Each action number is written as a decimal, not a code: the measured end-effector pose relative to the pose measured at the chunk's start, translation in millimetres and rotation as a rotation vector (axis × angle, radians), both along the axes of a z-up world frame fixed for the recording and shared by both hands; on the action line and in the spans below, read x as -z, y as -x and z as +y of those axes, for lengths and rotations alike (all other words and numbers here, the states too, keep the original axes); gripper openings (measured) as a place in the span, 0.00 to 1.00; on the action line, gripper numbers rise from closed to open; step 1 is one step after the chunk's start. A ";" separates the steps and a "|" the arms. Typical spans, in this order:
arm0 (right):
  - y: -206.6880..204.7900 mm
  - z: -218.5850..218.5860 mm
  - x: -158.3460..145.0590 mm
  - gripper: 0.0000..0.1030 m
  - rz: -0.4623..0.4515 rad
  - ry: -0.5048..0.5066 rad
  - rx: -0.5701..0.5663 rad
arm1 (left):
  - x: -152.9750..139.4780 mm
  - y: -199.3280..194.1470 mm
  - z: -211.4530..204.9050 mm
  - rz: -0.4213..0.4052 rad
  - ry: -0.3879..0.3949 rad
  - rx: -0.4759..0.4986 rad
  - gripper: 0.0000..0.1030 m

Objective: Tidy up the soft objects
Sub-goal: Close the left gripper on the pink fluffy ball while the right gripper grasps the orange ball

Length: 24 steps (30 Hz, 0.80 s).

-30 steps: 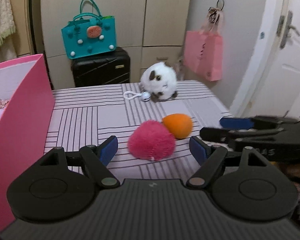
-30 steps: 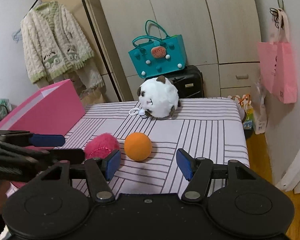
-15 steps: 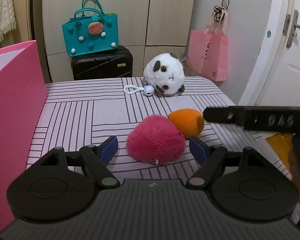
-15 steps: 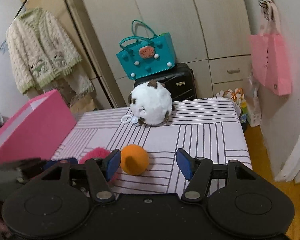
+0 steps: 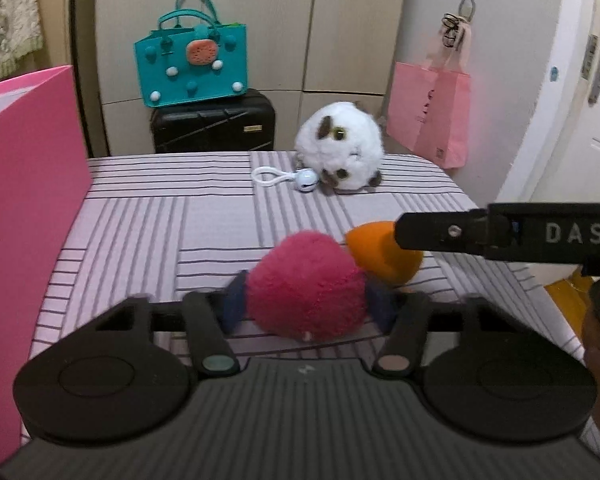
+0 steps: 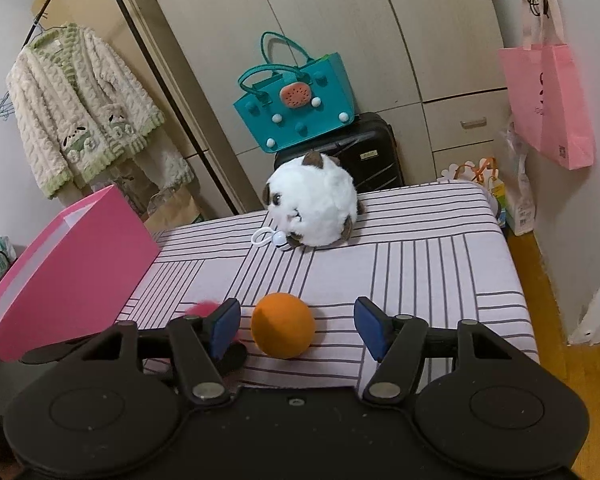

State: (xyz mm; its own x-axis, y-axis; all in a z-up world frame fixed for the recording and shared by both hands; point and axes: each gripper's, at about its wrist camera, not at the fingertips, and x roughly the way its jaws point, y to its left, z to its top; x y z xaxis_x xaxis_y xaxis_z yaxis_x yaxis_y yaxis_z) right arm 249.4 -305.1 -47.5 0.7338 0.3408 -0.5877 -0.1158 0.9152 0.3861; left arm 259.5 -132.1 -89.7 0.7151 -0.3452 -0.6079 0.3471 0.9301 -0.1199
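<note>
While the left gripper (image 5: pixel 306 306) closes its jaws around the pink pompom (image 5: pixel 306 284), the spread right gripper (image 6: pixel 296 326) faces the orange ball (image 6: pixel 283 325).

Both cameras sit just behind their tongs and look forward and downward, close over the striped surface (image 5: pixel 148 216). Each view faces the wardrobe wall. Both share the orange ball (image 5: pixel 384 256), the white plush (image 6: pixel 314 208) and the teal bag (image 6: pixel 296 108).
</note>
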 end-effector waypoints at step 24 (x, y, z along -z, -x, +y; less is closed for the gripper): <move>6.0 24.4 20.0 0.40 -0.025 0.061 0.003 | -9.5 11.4 38.1 0.007 0.024 -0.102 0.49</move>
